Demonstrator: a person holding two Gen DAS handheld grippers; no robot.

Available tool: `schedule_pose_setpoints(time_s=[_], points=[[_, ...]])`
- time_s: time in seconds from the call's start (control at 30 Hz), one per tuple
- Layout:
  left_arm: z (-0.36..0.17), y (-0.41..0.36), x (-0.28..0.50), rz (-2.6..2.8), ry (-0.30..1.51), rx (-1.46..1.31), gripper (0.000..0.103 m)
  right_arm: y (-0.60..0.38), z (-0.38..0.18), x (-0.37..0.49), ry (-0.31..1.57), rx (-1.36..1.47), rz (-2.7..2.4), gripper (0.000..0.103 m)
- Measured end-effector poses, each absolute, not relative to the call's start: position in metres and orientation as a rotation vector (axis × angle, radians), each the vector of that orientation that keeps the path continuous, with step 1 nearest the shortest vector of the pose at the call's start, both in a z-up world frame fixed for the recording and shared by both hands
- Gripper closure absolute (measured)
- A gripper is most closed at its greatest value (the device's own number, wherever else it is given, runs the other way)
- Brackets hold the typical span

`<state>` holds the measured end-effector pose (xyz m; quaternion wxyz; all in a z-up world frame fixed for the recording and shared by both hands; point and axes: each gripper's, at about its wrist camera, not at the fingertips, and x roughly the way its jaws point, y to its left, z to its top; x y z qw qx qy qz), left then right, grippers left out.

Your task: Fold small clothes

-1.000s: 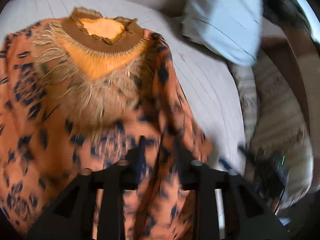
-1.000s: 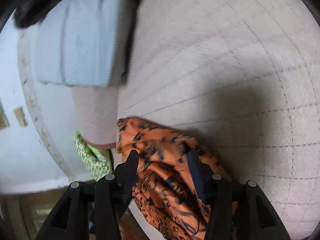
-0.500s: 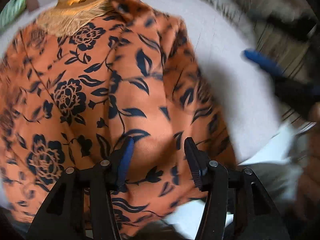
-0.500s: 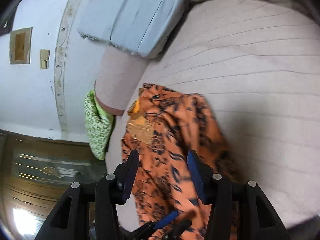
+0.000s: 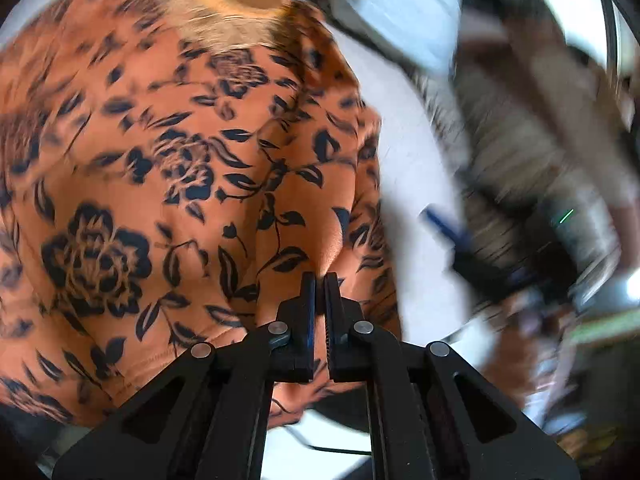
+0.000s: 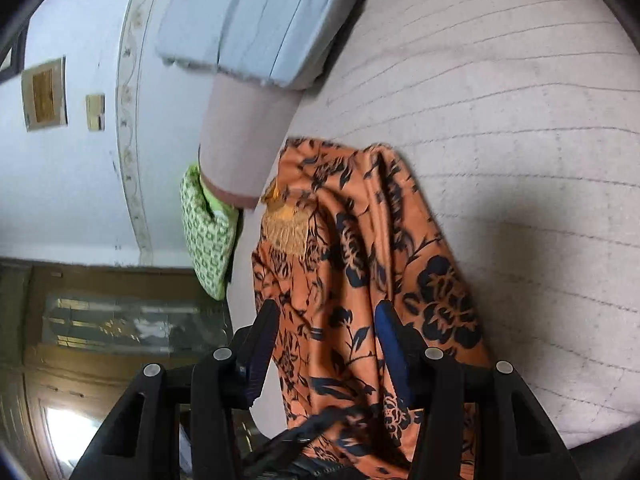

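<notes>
From the left wrist, the left gripper (image 5: 320, 280) is seen with its fingers (image 5: 308, 300) brought together, having just been closing; a fold of the orange garment (image 5: 160, 184) is pinched between the tips, the cloth puckering upward from them. The garment, printed with dark flowers and leaves, fills most of the frame and lies spread on the bed (image 5: 412, 168), its fringed neckline (image 5: 224, 20) at the top. A pale blue pillow (image 5: 400, 20) is seen at the upper right, blurred. The right gripper (image 5: 460, 240), with a blue pad, is seen at the right edge of the bed, apart from the cloth and heavily blurred.

From the right wrist, the right gripper (image 6: 324, 316) is seen with its fingers (image 6: 392, 336) held moderately apart; the garment (image 6: 360, 260) lies beyond and between them, but no pinch on the cloth is shown. The garment is draped over the near edge of the bed (image 6: 500, 120), bunched lengthwise, with the neckline (image 6: 286, 224) toward the far end. The pillow (image 6: 256, 16) rests at the head of the bed, and a green patterned cloth (image 6: 206, 232) hangs beside the bed's corner, just left of the garment. The left gripper (image 6: 304, 440) is partly seen at the bottom, against the cloth.
</notes>
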<state>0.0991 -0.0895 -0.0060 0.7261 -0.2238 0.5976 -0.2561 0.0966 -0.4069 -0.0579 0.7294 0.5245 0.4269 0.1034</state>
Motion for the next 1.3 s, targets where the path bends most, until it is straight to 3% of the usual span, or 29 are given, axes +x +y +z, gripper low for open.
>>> schedule_pose_setpoints(time_s=[0.2,0.3,0.43,0.57,0.63,0.7,0.77,0.93,1.0,1.07,1.3], points=[[-0.021,-0.05,0.103,-0.494,1.327,-0.655,0.1,-0.355,-0.093,0.123,1.127,1.019,0.178,0.055],[-0.026,-0.026,0.114,-0.42,1.306,-0.685,0.1,-0.336,-0.108,0.131,1.202,0.945,0.161,0.061],[-0.037,-0.003,0.117,-0.39,1.337,-0.758,0.1,-0.332,-0.117,0.132,1.211,0.892,0.112,0.065],[-0.021,-0.024,0.098,-0.422,1.346,-0.655,0.098,-0.339,-0.124,0.131,1.209,0.948,0.096,0.067],[-0.008,-0.04,0.09,-0.462,1.333,-0.6,0.082,-0.341,-0.121,0.131,1.197,0.949,0.097,0.067],[0.005,-0.059,0.082,-0.483,1.304,-0.543,0.035,-0.343,-0.118,0.131,1.187,0.934,0.083,0.067],[0.011,-0.072,0.076,-0.496,1.278,-0.494,0.026,-0.347,-0.121,0.13,1.188,0.959,0.076,0.067],[-0.013,-0.118,0.074,-0.434,1.35,-0.264,0.03,-0.352,-0.123,0.13,1.192,0.96,0.084,0.067],[-0.026,-0.113,0.074,-0.43,1.39,-0.328,0.075,-0.35,-0.121,0.13,1.189,0.942,0.085,0.068],[-0.028,-0.105,0.072,-0.442,1.396,-0.379,0.093,-0.349,-0.12,0.13,1.185,0.943,0.088,0.07],[-0.013,-0.049,0.081,-0.68,1.385,-0.967,0.097,-0.347,-0.12,0.129,1.177,0.961,0.104,0.075]])
